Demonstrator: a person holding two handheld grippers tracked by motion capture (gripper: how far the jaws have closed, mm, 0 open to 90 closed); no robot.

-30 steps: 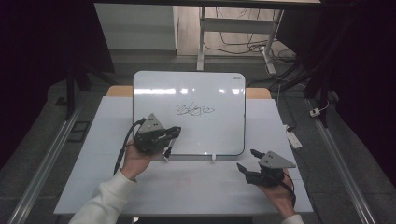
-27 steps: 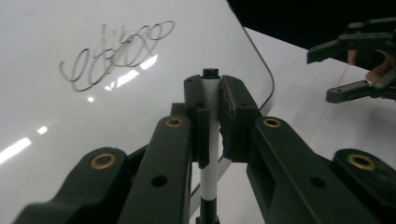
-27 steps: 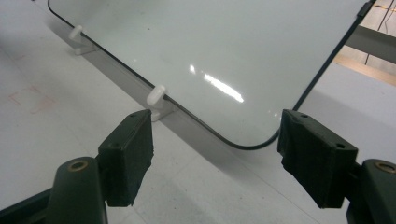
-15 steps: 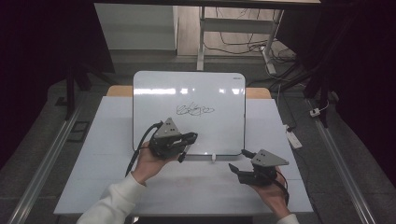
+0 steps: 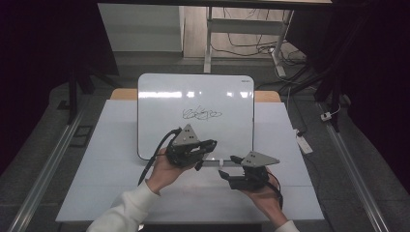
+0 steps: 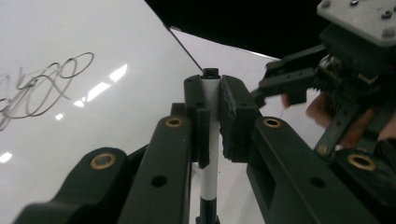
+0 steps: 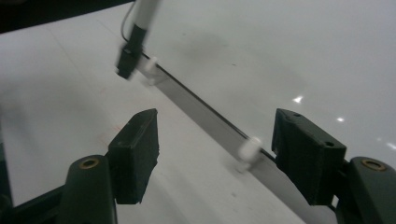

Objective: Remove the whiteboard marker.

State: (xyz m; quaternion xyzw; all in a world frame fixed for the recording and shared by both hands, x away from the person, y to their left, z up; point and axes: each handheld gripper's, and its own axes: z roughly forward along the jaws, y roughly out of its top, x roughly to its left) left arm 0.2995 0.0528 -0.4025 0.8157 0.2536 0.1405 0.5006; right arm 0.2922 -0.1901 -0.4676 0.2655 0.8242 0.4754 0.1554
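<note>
Low in the centre of the high view, the left gripper (image 5: 205, 147) has its fingers clamped on a white marker (image 6: 211, 135) with a black cap, over the bottom edge of the whiteboard (image 5: 159, 104), below its black scribble (image 5: 202, 114). Lower right of it, the right gripper (image 5: 230, 167) hovers over the desk (image 5: 116, 145); its fingers stand wide with nothing between them, having just been closing a little.

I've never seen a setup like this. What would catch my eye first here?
Probably the whiteboard lying flat in the middle of the table, with a black scribble at its centre. Next, the two black hand-held tools at the board's near edge: the left gripper is clamped on a white marker, while the right gripper beside it has its jaws apart, nothing between them.
</note>
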